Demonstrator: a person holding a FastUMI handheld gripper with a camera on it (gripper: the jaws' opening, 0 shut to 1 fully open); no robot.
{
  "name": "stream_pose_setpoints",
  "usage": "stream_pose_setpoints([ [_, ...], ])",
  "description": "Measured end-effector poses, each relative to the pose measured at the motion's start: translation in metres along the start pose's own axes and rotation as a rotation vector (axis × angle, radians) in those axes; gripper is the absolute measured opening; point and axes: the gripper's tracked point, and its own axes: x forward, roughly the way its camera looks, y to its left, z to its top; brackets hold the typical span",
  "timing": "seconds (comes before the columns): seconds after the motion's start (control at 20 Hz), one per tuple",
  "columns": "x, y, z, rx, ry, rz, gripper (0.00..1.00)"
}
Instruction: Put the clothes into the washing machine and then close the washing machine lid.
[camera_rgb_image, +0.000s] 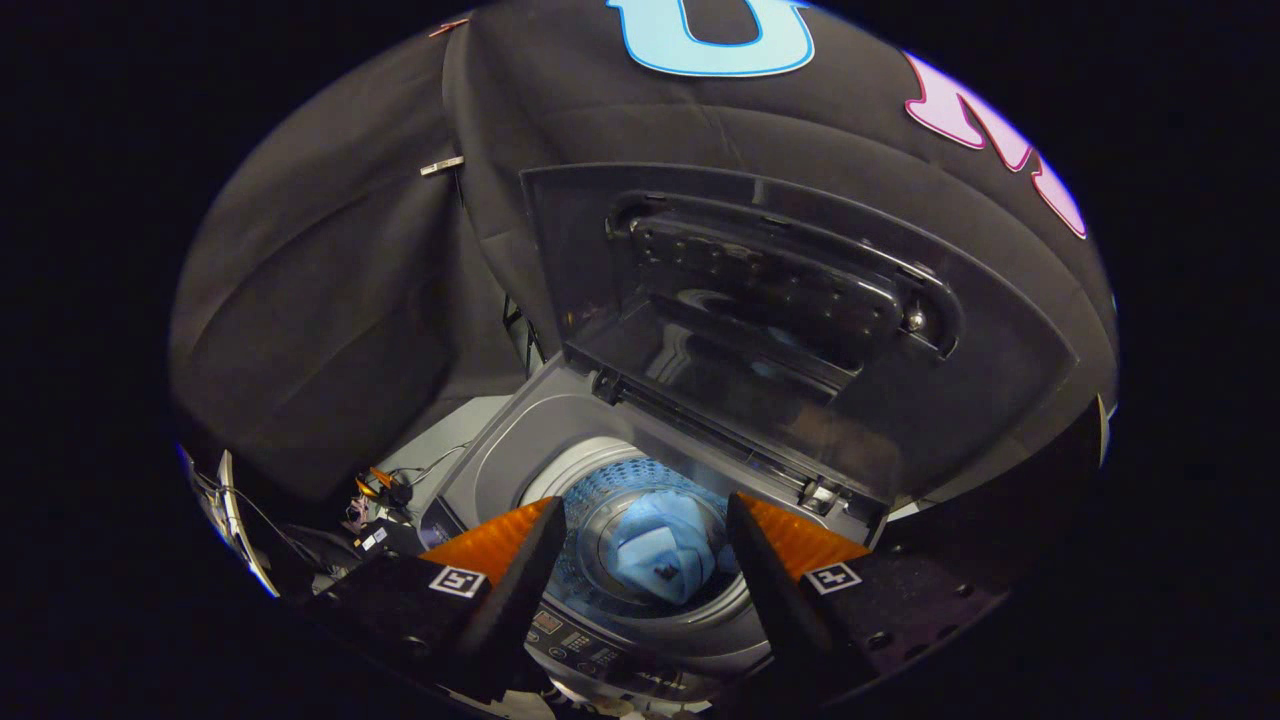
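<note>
A grey top-loading washing machine (505, 455) stands below me with its lid (800, 330) raised upright at the back. A light blue garment (655, 555) lies bunched at the bottom of the drum (610, 480), well beyond my fingers. My gripper (645, 520) hovers above the drum mouth, open, with nothing between its fingers. The machine's control panel (590, 640) shows below and between the fingers.
Left of the machine, on the floor, lie cables and small electronic boxes (375, 500). Black cloth walls close in behind and to the left of the machine. The raised lid stands close ahead of the fingers, above the drum.
</note>
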Motion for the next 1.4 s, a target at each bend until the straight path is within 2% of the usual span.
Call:
stream_pose_setpoints([
  [0.15,-0.013,0.016,0.023,0.020,-0.087,0.045,0.99],
  [0.3,-0.033,0.019,0.058,0.025,-0.238,0.074,1.00],
  [0.5,-0.063,0.014,0.100,0.092,-0.410,0.103,1.00],
  [0.8,-0.088,-0.034,0.152,0.142,-0.617,0.024,0.99],
  [1.0,-0.083,-0.071,0.168,0.185,-0.660,-0.047,0.99],
  [1.4,-0.041,-0.099,0.167,0.203,-0.553,-0.097,0.99],
])
